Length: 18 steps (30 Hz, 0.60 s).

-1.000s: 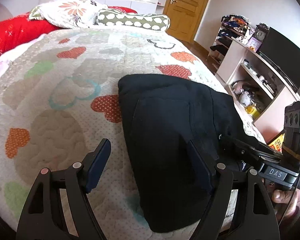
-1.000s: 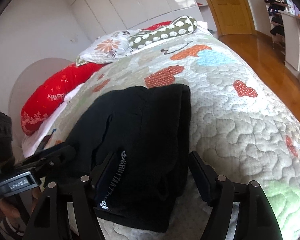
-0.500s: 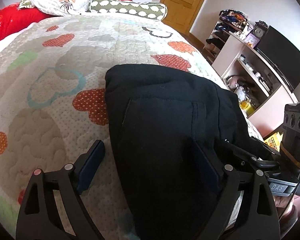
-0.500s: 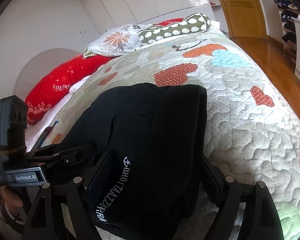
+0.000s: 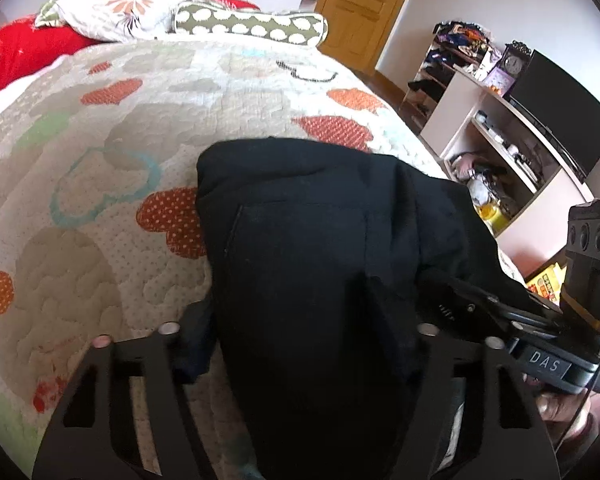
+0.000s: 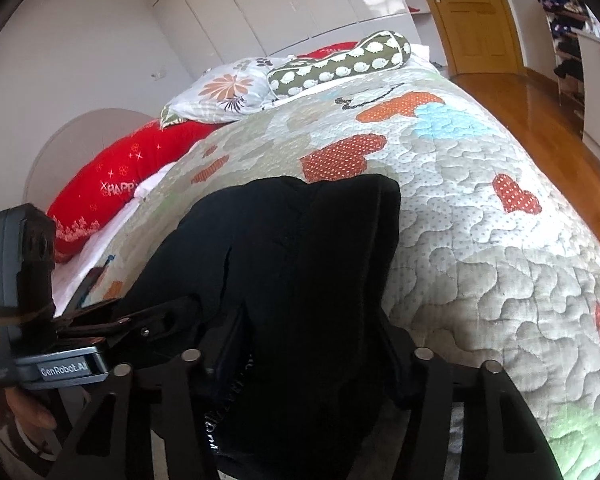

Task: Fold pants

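Presently the black pants (image 5: 316, 264), folded into a compact bundle, lie on the quilted bedspread (image 5: 112, 176) near the foot edge of the bed, with a seamed pocket panel facing up. White lettering shows on the fabric at the near end in the right wrist view.

Left gripper (image 5: 300, 332): its jaws are closing with the near end of the pants between them. The left finger (image 5: 194, 340) lies against the bundle's side edge, with a little cloth bunched around it; the other finger is lost against the black fabric, so firm contact on that side cannot be confirmed, though the cloth appears pinched.

Right gripper (image 6: 312, 344): its jaws are likewise closing with the pants between them. Both fingers sit hard against the bundle, one finger (image 6: 230, 344) half buried in a fold beside the lettering, and the cloth bulges up between them.

Each gripper is visible in the other's camera, just beside it on the same end of the garment; part of a hand (image 5: 560, 404) shows under the right unit.

At the head of the bed rest a red cushion (image 6: 116, 176), a floral pillow (image 6: 224, 92) and a green dotted bolster (image 6: 340, 64). A wooden door (image 5: 360, 4) stands beyond the bed, and a shelving unit (image 5: 500, 148) carrying a dark screen (image 5: 560, 112) stands along the wall to the side.
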Each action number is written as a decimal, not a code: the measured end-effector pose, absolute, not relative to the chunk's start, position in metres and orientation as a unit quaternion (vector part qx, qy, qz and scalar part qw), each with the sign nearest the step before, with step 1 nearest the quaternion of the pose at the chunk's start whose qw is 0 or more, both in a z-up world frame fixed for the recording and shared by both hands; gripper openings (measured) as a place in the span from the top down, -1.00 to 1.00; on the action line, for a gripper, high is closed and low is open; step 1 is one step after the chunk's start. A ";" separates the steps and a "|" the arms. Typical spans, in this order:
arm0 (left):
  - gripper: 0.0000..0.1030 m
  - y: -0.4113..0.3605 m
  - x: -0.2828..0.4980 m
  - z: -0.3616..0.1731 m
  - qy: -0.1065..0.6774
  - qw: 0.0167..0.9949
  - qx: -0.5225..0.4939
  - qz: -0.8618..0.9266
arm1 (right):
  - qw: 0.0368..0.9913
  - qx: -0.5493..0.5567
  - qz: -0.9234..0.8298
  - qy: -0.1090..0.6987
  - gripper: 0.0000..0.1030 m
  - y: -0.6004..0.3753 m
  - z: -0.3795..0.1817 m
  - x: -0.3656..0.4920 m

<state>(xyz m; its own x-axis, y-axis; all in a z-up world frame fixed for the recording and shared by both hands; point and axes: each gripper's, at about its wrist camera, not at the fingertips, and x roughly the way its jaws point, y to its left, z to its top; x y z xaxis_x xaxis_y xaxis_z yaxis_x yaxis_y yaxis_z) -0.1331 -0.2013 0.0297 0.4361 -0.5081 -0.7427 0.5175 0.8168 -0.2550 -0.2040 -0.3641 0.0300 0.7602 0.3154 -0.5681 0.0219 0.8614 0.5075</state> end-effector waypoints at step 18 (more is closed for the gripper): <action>0.36 -0.143 -0.107 0.099 0.381 0.878 -0.021 -0.291 | 0.921 0.234 0.133 0.281 0.29 -0.319 0.100 -0.181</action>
